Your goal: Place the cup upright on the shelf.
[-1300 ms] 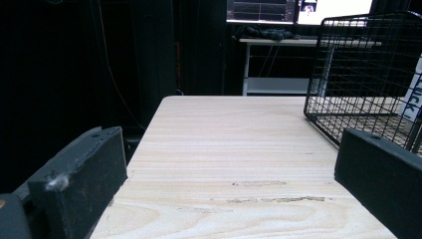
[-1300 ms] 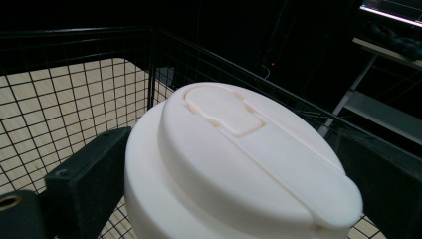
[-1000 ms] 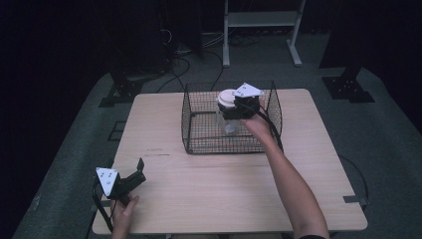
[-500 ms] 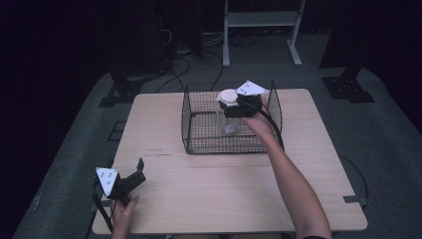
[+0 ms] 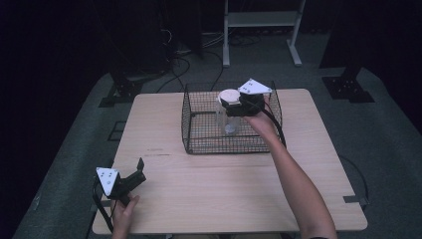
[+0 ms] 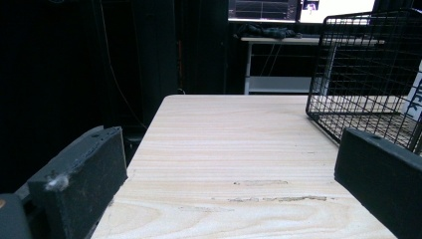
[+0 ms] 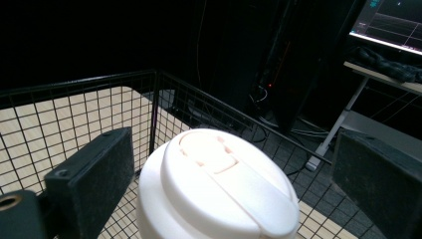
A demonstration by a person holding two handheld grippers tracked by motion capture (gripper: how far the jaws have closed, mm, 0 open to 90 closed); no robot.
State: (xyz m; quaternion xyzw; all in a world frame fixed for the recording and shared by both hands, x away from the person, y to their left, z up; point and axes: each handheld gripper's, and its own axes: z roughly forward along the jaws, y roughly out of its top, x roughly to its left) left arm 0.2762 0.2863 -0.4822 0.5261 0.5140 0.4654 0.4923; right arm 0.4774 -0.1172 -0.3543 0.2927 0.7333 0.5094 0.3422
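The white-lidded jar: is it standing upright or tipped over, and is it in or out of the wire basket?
Upright and inside: the jar stands within the basket, lid on top.

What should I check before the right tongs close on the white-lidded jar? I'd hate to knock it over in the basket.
1. Jar upright inside the wire basket: ok.
2. White lid centred between the right tongs jaws: ok.
3. Right jaws open wider than the lid: ok.
4. Jaws low enough to grip below the lid: cannot tell.
5. Left tongs away from the basket, open, near the table corner: ok.
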